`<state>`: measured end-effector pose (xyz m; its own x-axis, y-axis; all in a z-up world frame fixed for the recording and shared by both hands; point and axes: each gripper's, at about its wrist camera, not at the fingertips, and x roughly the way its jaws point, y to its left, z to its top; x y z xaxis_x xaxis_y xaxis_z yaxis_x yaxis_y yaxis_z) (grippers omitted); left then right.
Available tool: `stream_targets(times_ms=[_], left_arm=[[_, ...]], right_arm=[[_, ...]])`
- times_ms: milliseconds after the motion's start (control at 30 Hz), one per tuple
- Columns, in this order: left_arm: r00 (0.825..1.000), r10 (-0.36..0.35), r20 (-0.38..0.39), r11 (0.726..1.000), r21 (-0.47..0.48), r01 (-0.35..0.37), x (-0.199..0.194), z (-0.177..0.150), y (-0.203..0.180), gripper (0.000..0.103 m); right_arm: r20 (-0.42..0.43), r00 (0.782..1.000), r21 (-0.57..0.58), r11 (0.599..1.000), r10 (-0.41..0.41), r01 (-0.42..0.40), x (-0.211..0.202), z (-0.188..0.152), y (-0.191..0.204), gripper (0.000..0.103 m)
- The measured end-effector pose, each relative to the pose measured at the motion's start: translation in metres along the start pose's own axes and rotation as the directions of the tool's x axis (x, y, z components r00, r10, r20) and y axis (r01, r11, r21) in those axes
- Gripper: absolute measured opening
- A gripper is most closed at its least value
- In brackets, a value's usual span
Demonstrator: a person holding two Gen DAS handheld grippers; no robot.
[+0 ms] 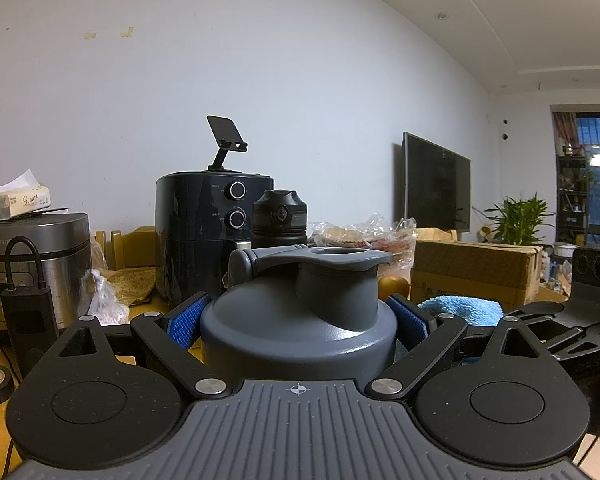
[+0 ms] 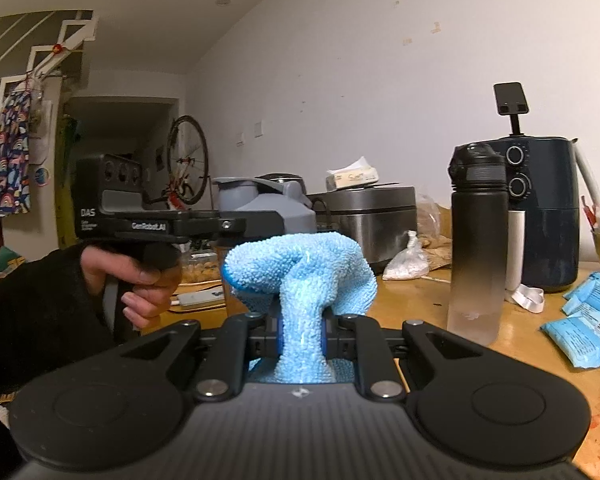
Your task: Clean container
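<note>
We see a cluttered wooden desk (image 2: 416,304) against a white wall. Our left tool (image 1: 298,320) is clamped around a grey plastic container with a flip-top spout lid (image 1: 300,316), its blue pads (image 1: 186,322) pressing on either side just below the lid; the container stands upright directly in front of the left camera. In the right camera's view the same container shows beyond the left tool, which a hand (image 2: 140,276) in a dark sleeve holds by its pistol grip. Our right tool (image 2: 302,330) is clenched on a fluffy light-blue microfibre cloth (image 2: 300,268), which bunches up above the closed pads, just beside the container. Further back stand a tall black-to-clear drinking bottle (image 2: 478,240), a dark blue air fryer with two dials (image 1: 212,232) and a steel rice cooker (image 1: 36,264) topped by a tissue pack (image 1: 18,202).
</note>
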<state>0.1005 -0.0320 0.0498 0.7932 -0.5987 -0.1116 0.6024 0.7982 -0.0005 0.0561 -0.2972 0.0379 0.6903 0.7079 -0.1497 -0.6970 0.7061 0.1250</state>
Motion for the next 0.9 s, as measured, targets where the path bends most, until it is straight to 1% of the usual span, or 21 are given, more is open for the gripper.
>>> stream_targets(times_ms=[133, 333, 600, 733, 800, 833, 900], left_arm=[[1.0, 0.002, 0.001, 1.0, 0.0, -0.002, 0.0, 0.0, -0.001, 0.095], [1.0, 0.006, 0.001, 1.0, 0.001, -0.006, 0.0, 0.0, -0.002, 0.095], [0.999, 0.042, 0.017, 0.999, 0.002, -0.042, -0.002, -0.001, -0.007, 0.095], [0.996, 0.075, 0.038, 0.997, 0.026, -0.076, -0.003, -0.002, -0.012, 0.098], [0.996, 0.085, 0.038, 0.996, 0.028, -0.086, -0.002, -0.002, -0.013, 0.099], [0.995, 0.092, 0.036, 0.995, 0.031, -0.094, -0.002, -0.001, -0.014, 0.103], [0.994, 0.1, 0.032, 0.994, 0.036, -0.101, -0.001, 0.0, -0.015, 0.103]], right_arm=[[0.002, 1.0, 0.005, 1.0, -0.02, 0.02, 0.002, -0.002, 0.0, 0.01], [0.006, 1.0, 0.009, 1.0, -0.013, 0.013, 0.003, -0.002, 0.002, 0.01], [0.014, 0.999, 0.017, 0.999, -0.037, 0.036, 0.003, -0.002, 0.003, 0.01], [0.016, 0.999, 0.023, 0.999, -0.048, 0.047, 0.003, -0.002, 0.004, 0.01], [0.016, 0.999, 0.023, 0.999, -0.049, 0.049, 0.002, -0.003, 0.006, 0.01], [0.017, 0.999, 0.023, 0.999, -0.049, 0.049, 0.002, -0.003, 0.006, 0.01], [0.018, 0.999, 0.024, 0.998, -0.05, 0.05, 0.002, -0.003, 0.007, 0.01]])
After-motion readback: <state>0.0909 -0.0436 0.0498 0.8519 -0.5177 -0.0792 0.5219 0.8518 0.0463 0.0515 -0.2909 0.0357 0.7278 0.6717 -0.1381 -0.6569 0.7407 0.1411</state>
